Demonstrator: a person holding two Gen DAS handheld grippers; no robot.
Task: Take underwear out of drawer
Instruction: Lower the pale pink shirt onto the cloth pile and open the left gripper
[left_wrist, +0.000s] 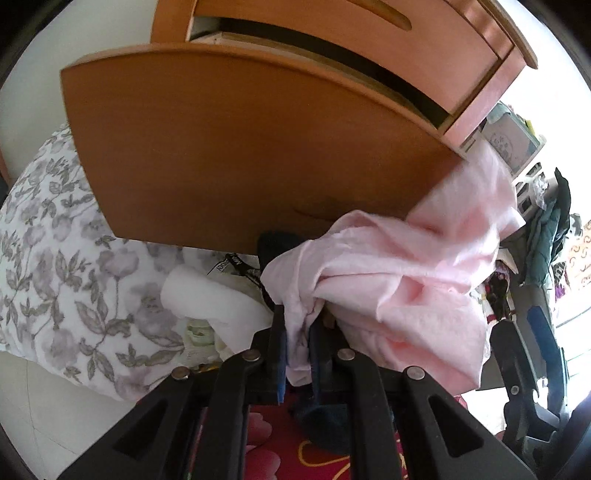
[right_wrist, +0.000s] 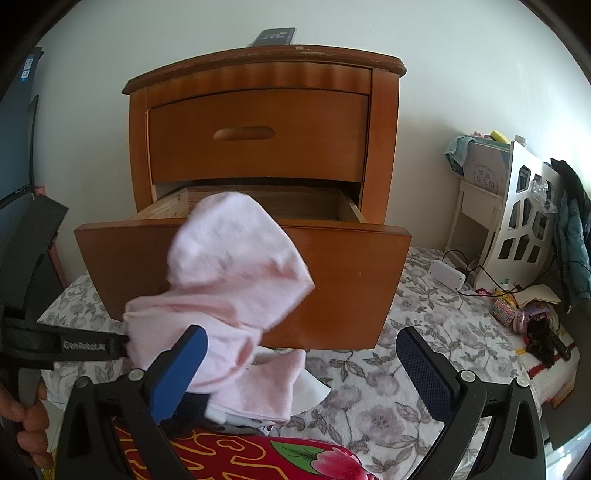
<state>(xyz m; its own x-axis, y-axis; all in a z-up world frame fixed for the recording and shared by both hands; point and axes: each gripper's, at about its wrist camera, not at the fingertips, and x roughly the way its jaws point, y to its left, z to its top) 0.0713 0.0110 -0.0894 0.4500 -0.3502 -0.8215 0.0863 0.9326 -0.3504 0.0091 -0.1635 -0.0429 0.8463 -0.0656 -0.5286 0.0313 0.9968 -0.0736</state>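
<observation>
Black linkage arms and blue pads of the right gripper (right_wrist: 301, 369) fill the bottom of its own view, jaws spread wide with nothing between them. Just below lies a red floral cloth (right_wrist: 266, 461) with pink flowers outlined in yellow. From the left edge of that view the left gripper (left_wrist: 298, 332) reaches in, a hand (right_wrist: 27, 417) wrapped round its handle, and its pads are clenched on a fold of pink underwear (left_wrist: 388, 273). That garment hangs outside the open lower drawer (right_wrist: 351, 280), in front of the drawer's wooden face, with its loose end drooping toward a small heap of clothes (white and dark pieces) on the bedding.

A grey-and-white leaf-patterned bedsheet (right_wrist: 406, 387) covers the surface on which the wooden nightstand (right_wrist: 258, 70) stands. Its upper drawer (right_wrist: 258, 136) is closed; the part of the lower one's inside that shows is bare wood. Behind is a plain pale wall. To the right stand a white cut-out shelf unit (right_wrist: 524, 210), a dark teal jacket (right_wrist: 572, 236) hanging beside it, a white box with cables, and scattered small items.
</observation>
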